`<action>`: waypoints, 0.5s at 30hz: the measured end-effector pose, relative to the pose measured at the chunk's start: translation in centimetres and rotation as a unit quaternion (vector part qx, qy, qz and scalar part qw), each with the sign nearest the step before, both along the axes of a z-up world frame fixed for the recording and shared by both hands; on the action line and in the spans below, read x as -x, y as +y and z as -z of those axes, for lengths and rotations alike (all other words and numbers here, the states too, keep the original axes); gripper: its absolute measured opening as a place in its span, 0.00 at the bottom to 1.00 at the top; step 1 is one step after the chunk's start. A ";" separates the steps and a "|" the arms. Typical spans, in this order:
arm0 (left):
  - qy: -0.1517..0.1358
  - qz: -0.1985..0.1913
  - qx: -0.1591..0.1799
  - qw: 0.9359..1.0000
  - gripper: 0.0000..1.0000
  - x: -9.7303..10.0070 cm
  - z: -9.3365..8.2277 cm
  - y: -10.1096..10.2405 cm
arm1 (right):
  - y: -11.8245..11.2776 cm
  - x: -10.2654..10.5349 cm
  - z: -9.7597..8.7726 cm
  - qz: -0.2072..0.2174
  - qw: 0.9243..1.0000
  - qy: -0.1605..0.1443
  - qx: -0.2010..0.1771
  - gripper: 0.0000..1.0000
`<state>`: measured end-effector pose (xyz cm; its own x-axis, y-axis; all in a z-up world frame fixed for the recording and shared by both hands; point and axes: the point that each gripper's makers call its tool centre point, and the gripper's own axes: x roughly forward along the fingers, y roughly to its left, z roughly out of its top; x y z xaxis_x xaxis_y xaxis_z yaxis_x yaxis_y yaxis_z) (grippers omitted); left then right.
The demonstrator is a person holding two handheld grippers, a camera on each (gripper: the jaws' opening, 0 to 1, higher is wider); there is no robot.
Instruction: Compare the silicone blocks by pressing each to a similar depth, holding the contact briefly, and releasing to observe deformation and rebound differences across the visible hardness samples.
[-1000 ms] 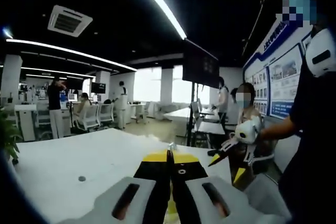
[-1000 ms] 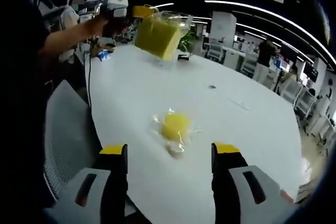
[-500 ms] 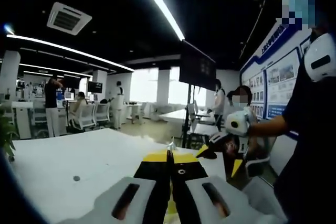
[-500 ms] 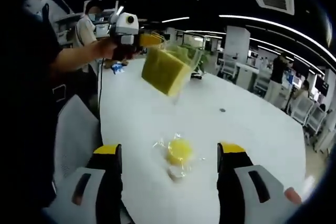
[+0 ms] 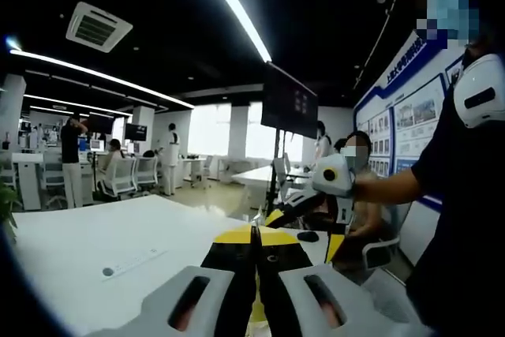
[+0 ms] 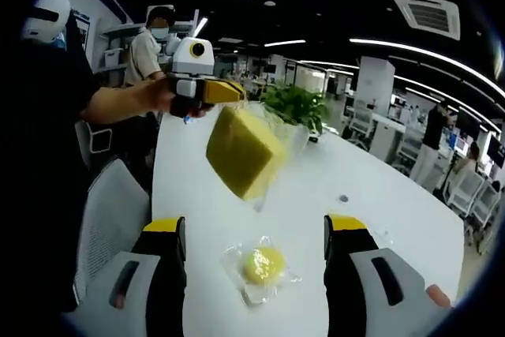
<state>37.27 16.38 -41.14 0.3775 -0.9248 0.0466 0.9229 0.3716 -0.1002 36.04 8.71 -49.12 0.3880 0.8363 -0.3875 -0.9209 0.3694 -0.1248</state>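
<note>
L gripper [image 6: 225, 91] is clenching the top edge of a bagged yellow block [image 6: 243, 152], with jaws closed flat together per the left gripper view. In the right gripper view the block is hanging tilted in its clear bag, in the air above the desk [image 6: 379, 219], not touching it. A hand [image 6: 170, 96] is gripping the L gripper's handle from the left side of that view.

R gripper [image 6: 254, 230] is released: its jaws are standing wide apart at the bottom of the right gripper view, with nothing between them. It is hovering above the desk, not in contact. In the left gripper view the R gripper [image 5: 304, 215] is entering from the right, held by a hand [image 5: 367, 189], jaws spread.

A second sample, a round yellow piece [image 6: 263, 264] in a crumpled clear bag, is lying on the white desk, approx. centred between the R gripper's jaws as seen from above and below the hanging block. Hardness grade of either sample: cannot tell.

A plant [image 6: 300, 105] is sitting on the desk beyond the block. A mesh chair [image 6: 106, 226] is standing just beside the desk's near edge. Bystanders are standing and sitting in the bkgd office.
</note>
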 end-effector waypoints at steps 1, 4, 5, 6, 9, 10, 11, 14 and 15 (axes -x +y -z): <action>-0.001 0.001 0.000 1.000 0.00 0.0 0.0 0.0 | 0.3 -0.1 -0.2 -0.005 1.000 -0.002 0.000 0.66; -0.001 0.004 0.002 1.000 0.00 0.1 -0.2 -0.2 | 1.1 -0.7 -0.8 -0.015 1.000 -0.009 0.002 0.66; 0.000 0.006 0.003 1.000 0.00 0.1 -0.2 -0.3 | 1.4 -1.0 -1.0 -0.020 1.000 -0.012 0.001 0.66; -0.002 0.006 0.003 1.000 0.00 0.1 -0.3 -0.3 | 1.6 -1.2 -1.2 -0.023 1.000 -0.012 -0.001 0.66; -0.002 0.008 0.003 1.000 0.00 0.2 -0.3 -0.5 | 2.6 -1.5 -1.6 -0.042 0.999 0.007 -0.025 0.64; -0.001 0.009 0.003 1.000 0.00 0.2 -0.3 -0.5 | 2.8 -1.6 -1.5 -0.045 0.998 0.016 -0.032 0.63; -0.001 0.010 0.004 1.000 0.00 0.3 -0.4 -0.5 | 2.9 -1.7 -1.3 -0.045 0.998 0.031 -0.039 0.62; -0.001 0.013 0.008 1.000 0.00 0.4 -0.6 -0.6 | 3.8 -1.7 -1.1 -0.059 0.993 0.063 -0.076 0.62; -0.002 0.011 0.010 1.000 0.00 0.4 -0.7 -0.5 | 4.2 -1.5 -1.3 -0.065 0.991 0.072 -0.089 0.62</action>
